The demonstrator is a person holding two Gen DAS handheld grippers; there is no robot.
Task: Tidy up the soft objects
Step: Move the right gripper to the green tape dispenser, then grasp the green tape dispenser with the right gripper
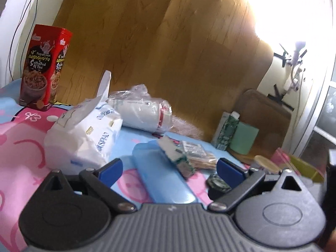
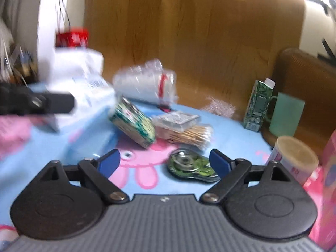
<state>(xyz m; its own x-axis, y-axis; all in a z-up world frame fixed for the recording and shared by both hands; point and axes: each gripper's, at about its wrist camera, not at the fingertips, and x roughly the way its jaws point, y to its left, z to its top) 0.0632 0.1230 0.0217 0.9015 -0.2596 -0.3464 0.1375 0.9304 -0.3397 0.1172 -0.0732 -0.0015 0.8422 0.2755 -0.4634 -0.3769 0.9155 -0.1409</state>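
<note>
Left gripper (image 1: 169,169): jaws spread, nothing between the pads; low centre of the left wrist view, above a blue pouch (image 1: 166,180) on the cartoon-print cloth (image 1: 21,138). Right gripper (image 2: 164,163): jaws spread wide, empty; low centre of the right wrist view. White tissue pack (image 1: 84,138): left of centre. Bagged white roll (image 1: 142,113): centre, just behind the tissue pack. Cotton swab pack (image 2: 189,132): centre. Green-patterned packet (image 2: 134,121): tilted, touching the swab pack. Red snack box (image 1: 44,67): upright, upper left. Green carton (image 2: 258,105) and mint mug (image 2: 286,115): right, side by side.

left wrist – low, near tabletop, faces wooden headboard (image 1: 168,52) | right wrist – same facing; both show green carton (image 2: 259,105)
</note>
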